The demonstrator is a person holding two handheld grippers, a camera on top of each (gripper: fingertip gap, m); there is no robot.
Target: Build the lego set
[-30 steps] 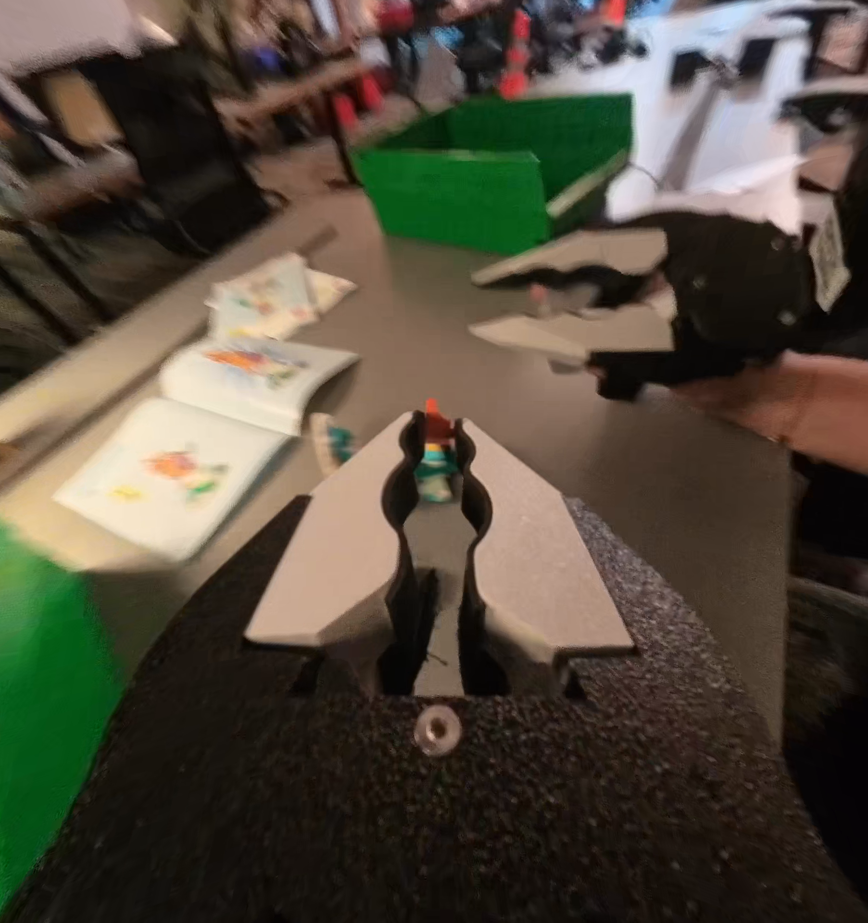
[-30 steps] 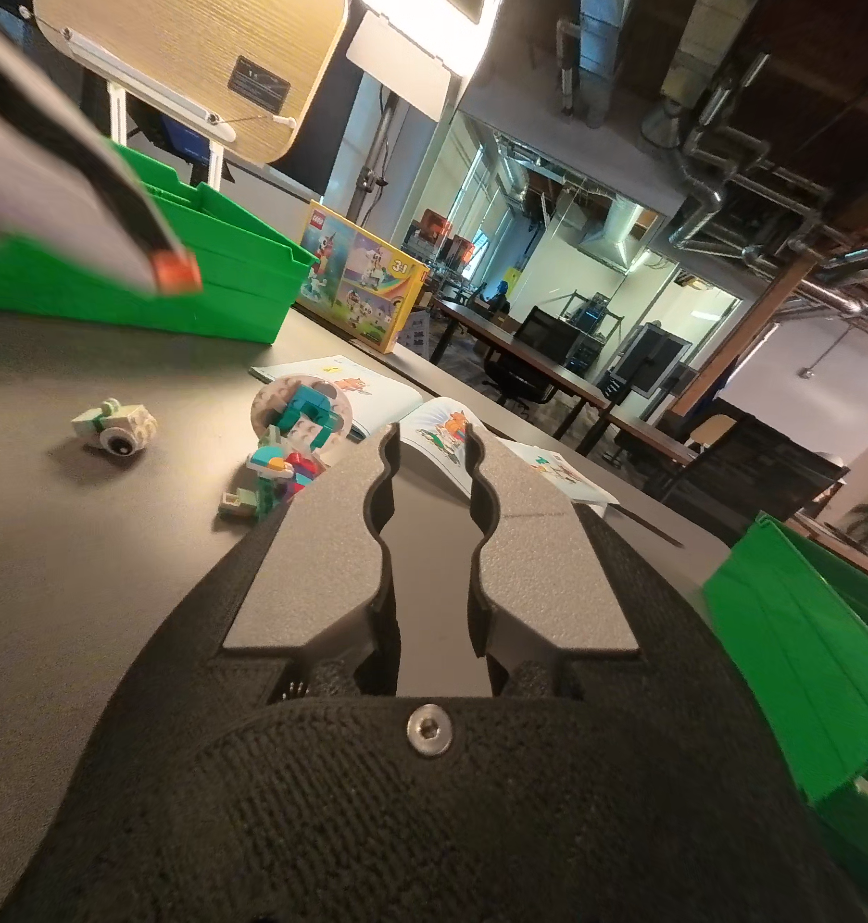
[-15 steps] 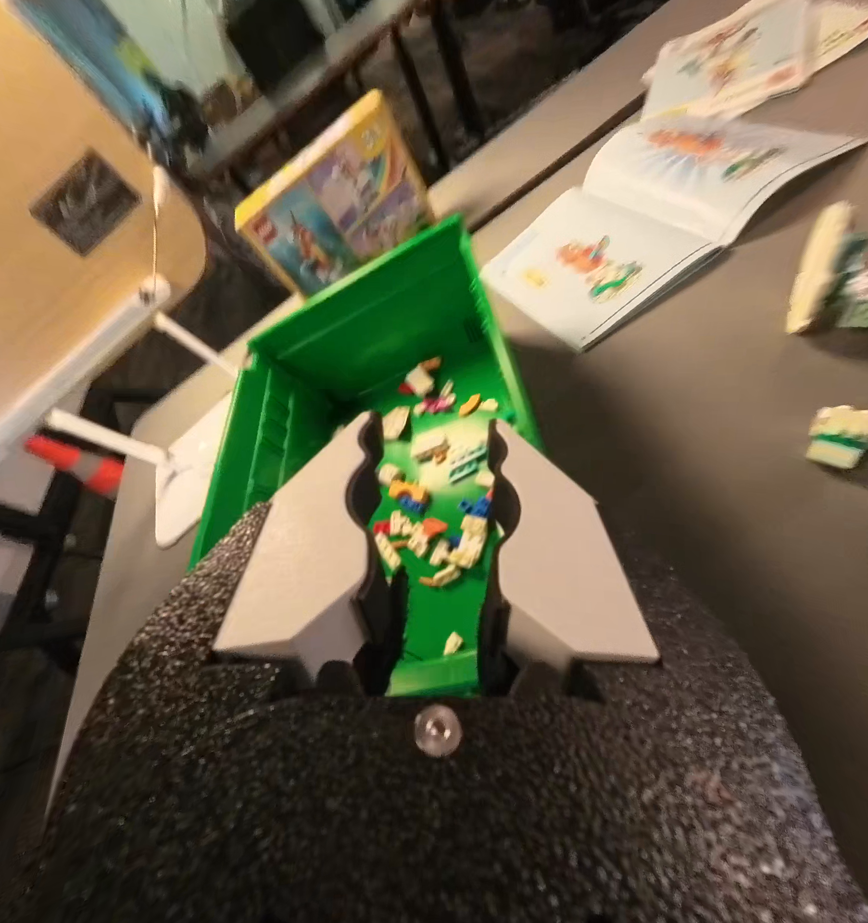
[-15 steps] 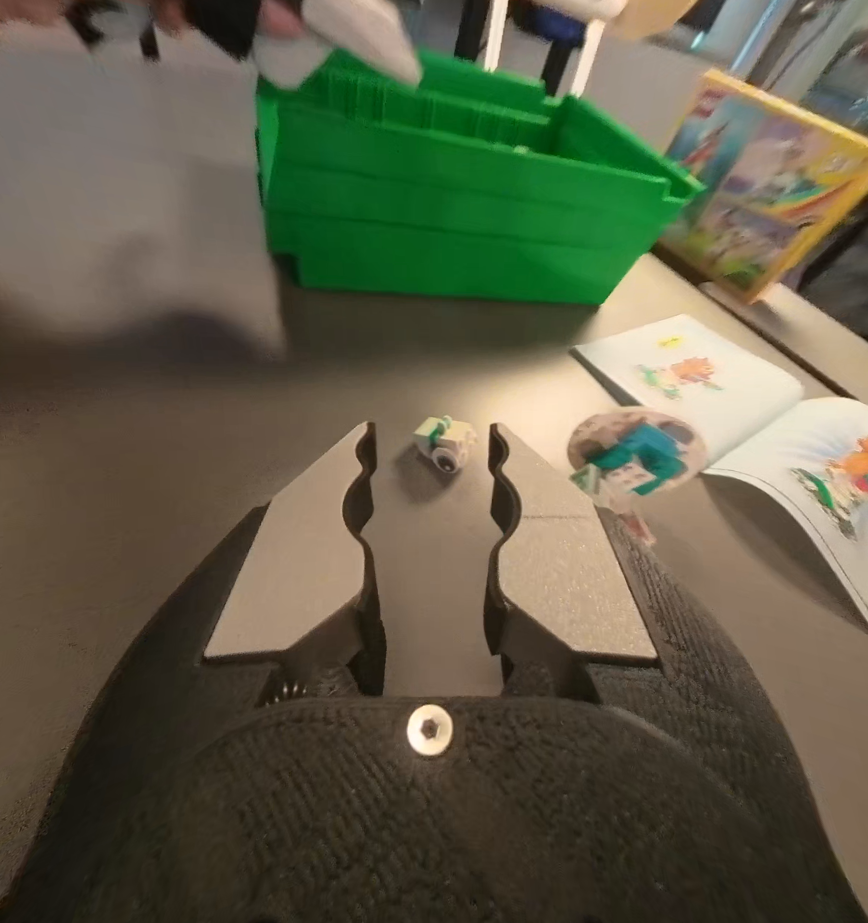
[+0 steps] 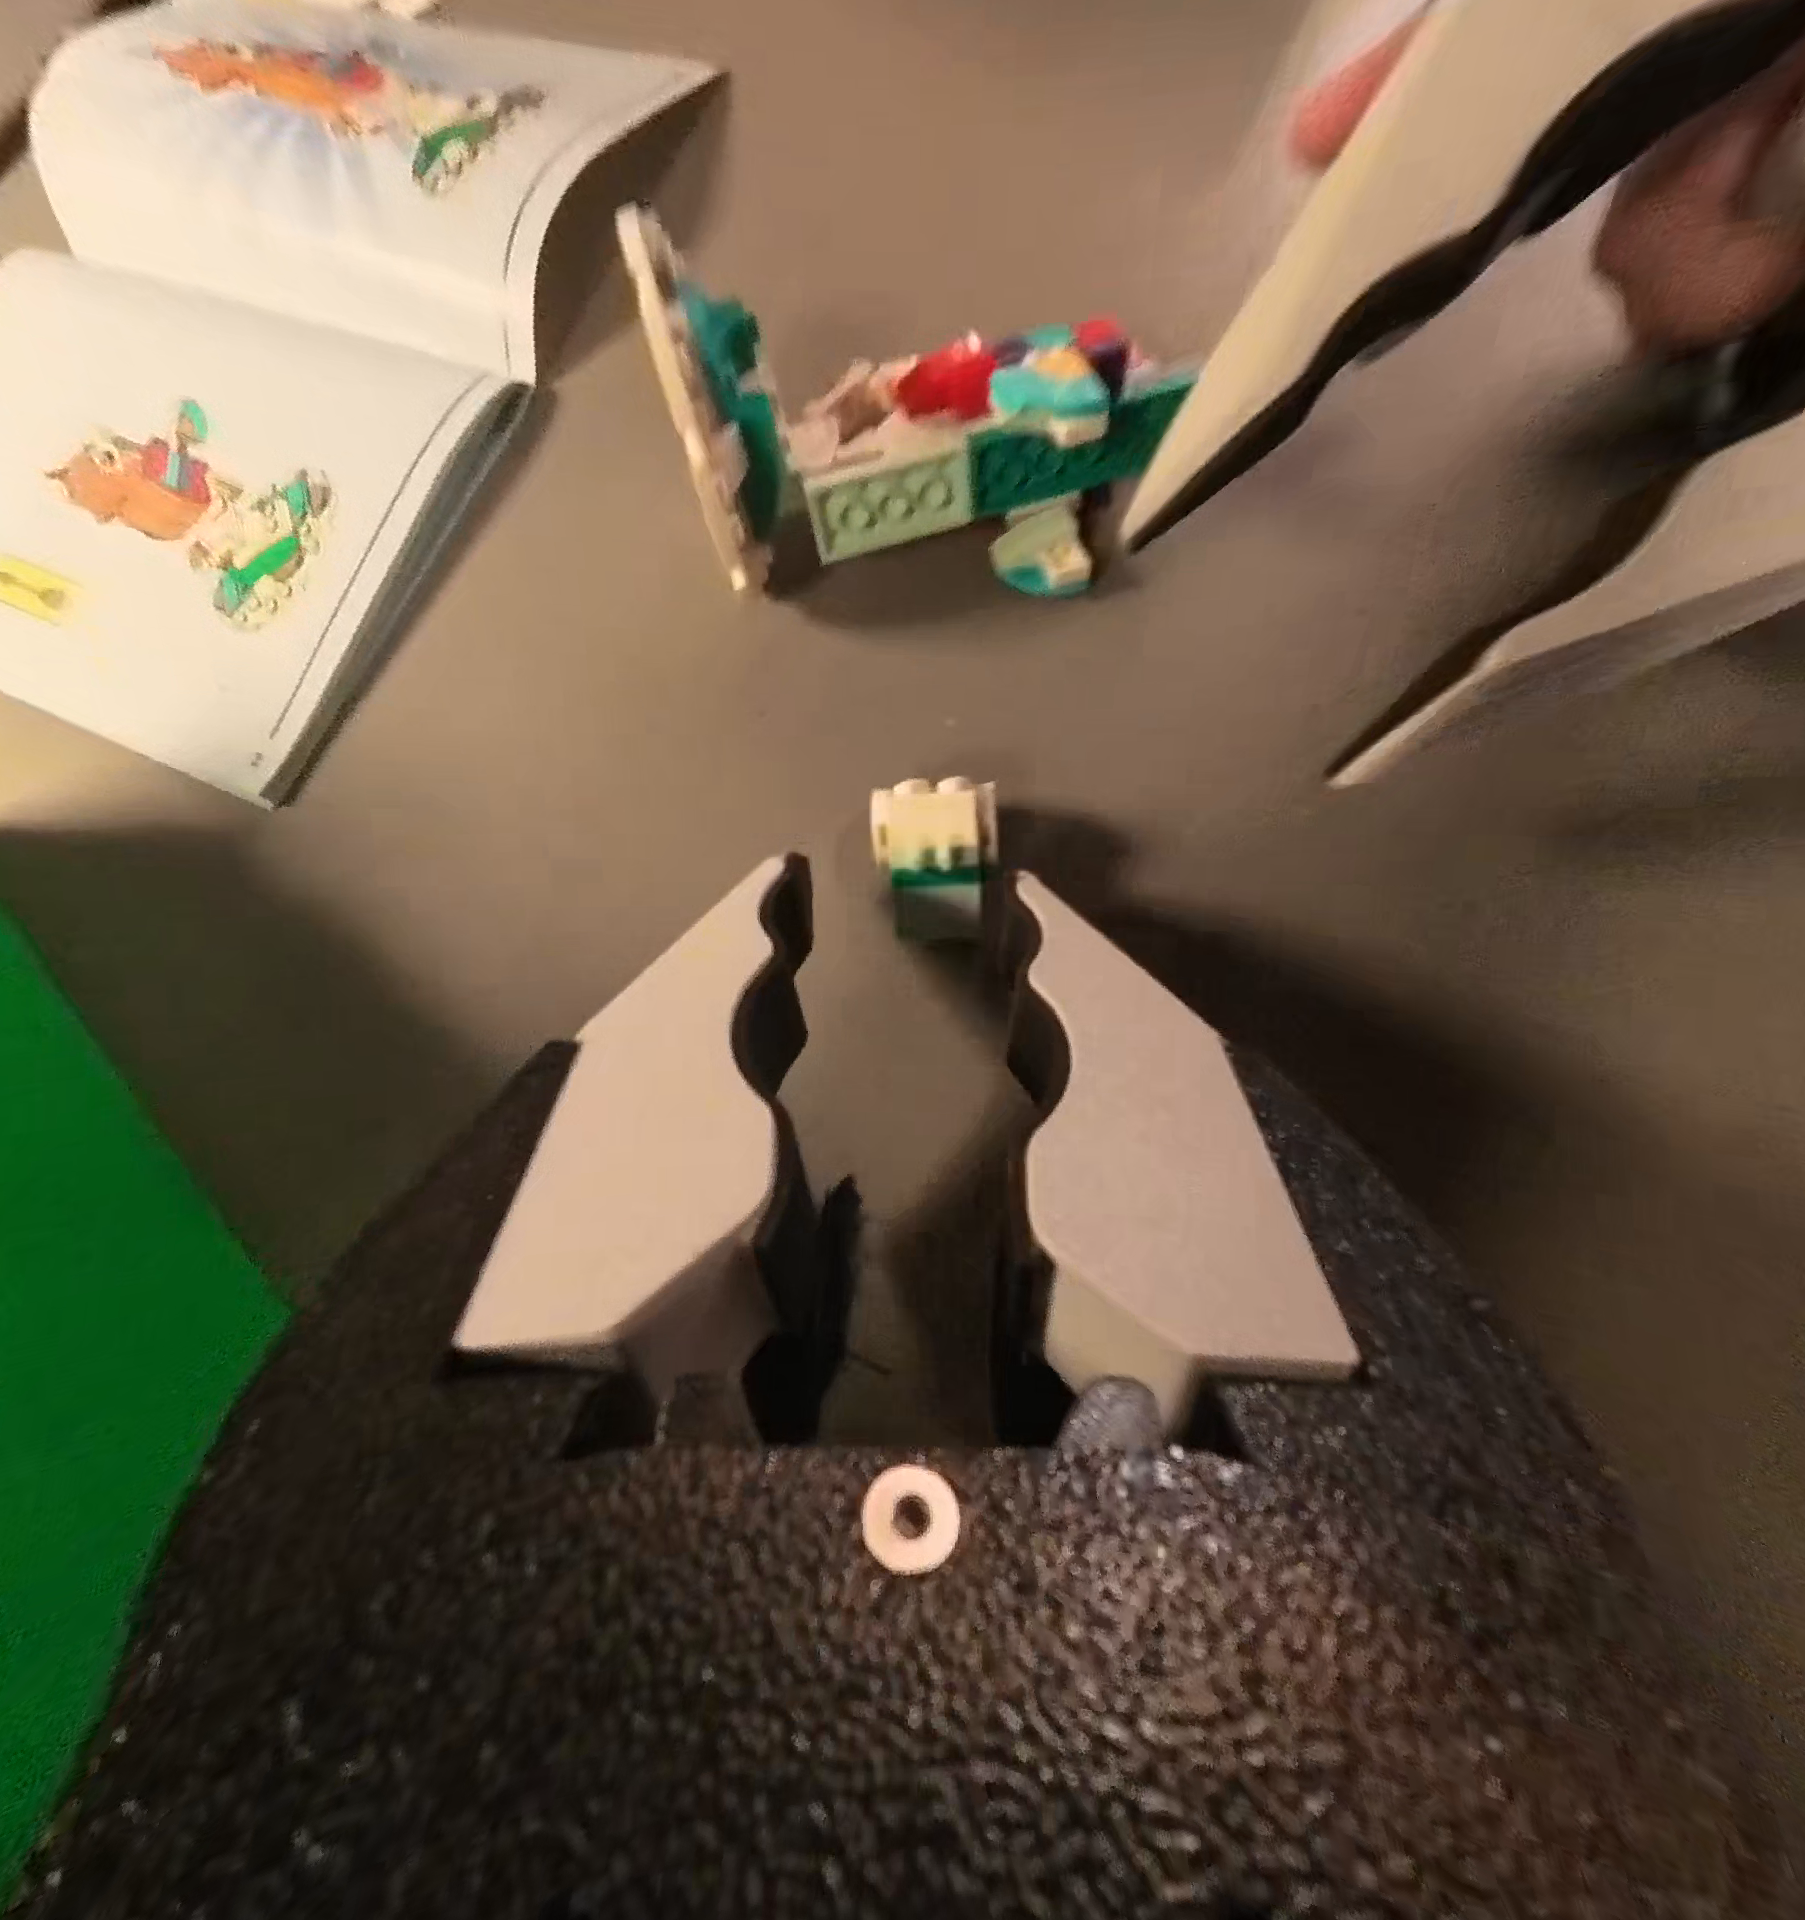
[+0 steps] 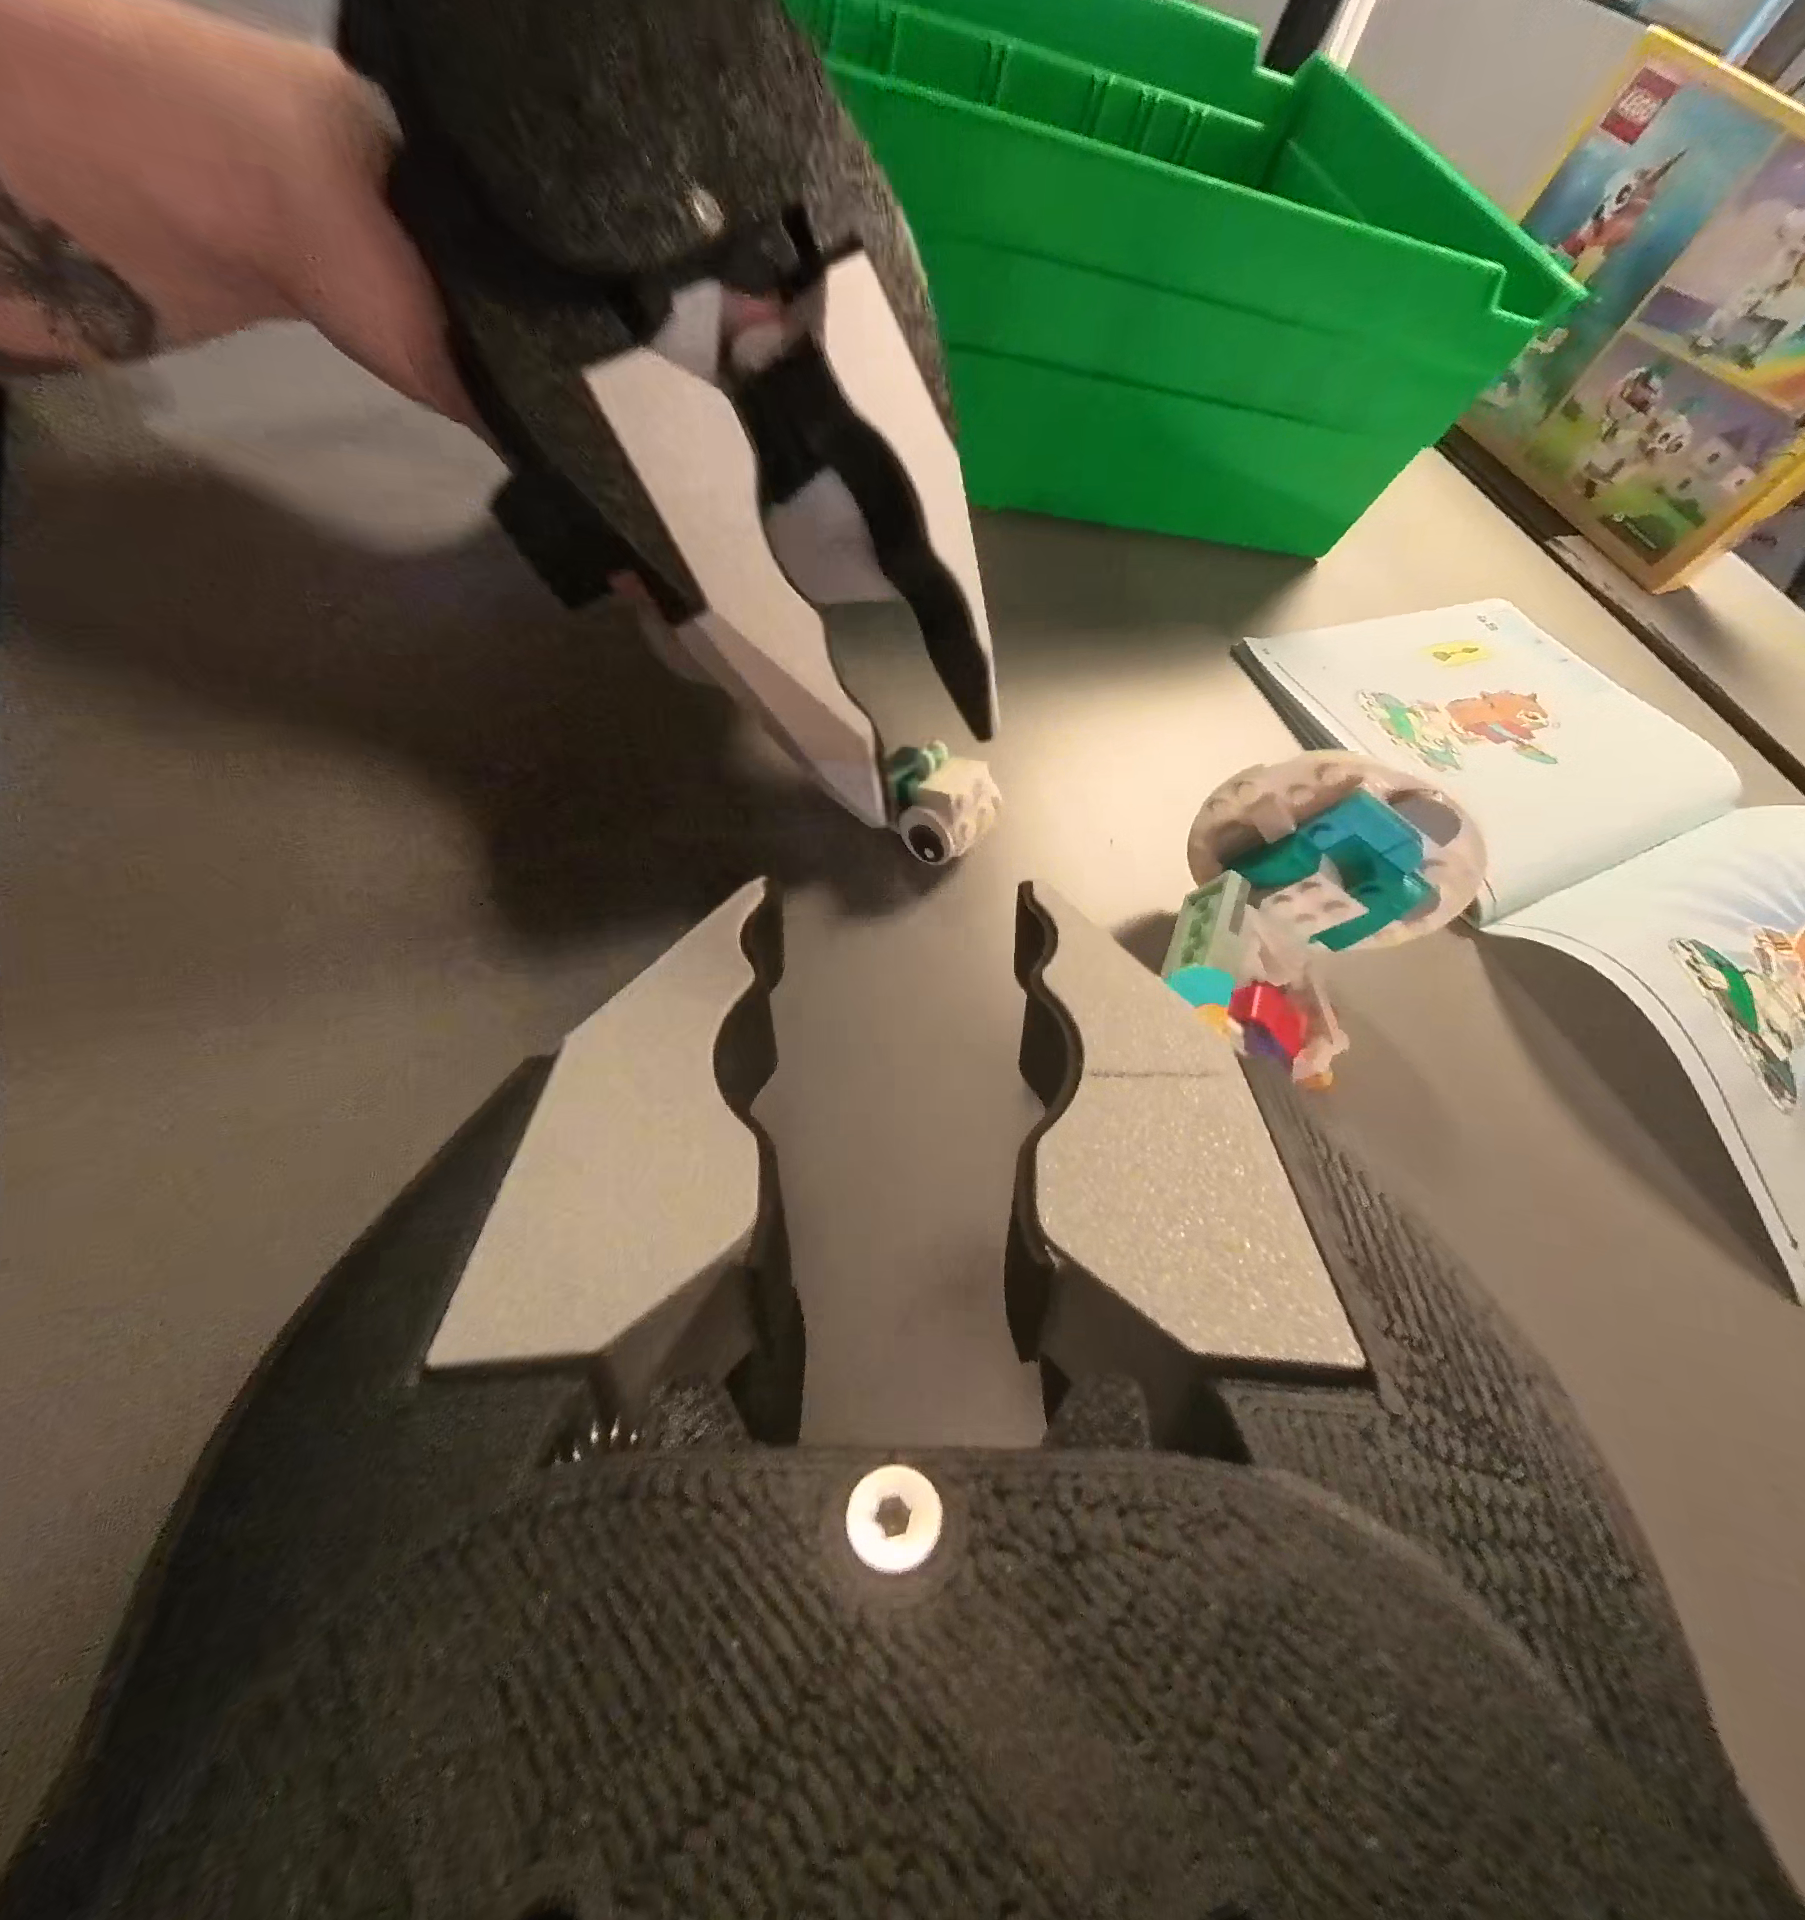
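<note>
My left gripper is open, low over the grey table. A small cream-and-green brick piece lies between its fingertips, close against the right finger, with a clear gap to the left finger. In the right wrist view the left gripper stands over this piece, which bears a round eye tile; one fingertip is at it, the other is apart. My right gripper is open and empty, just short of the piece. It also shows at the upper right of the left wrist view.
A larger brick model with a round cream plate and teal bricks lies beside my right gripper's right finger; it also shows in the left wrist view. An open booklet lies beyond it. A green bin and a picture box stand behind. Some 7 cm of space lies between my two pairs of fingers.
My left gripper was shut on a small red piece, opened over the green bin with the piece gone, then came down around the small cream-and-green piece. My right gripper opened wider and turned toward that piece.
</note>
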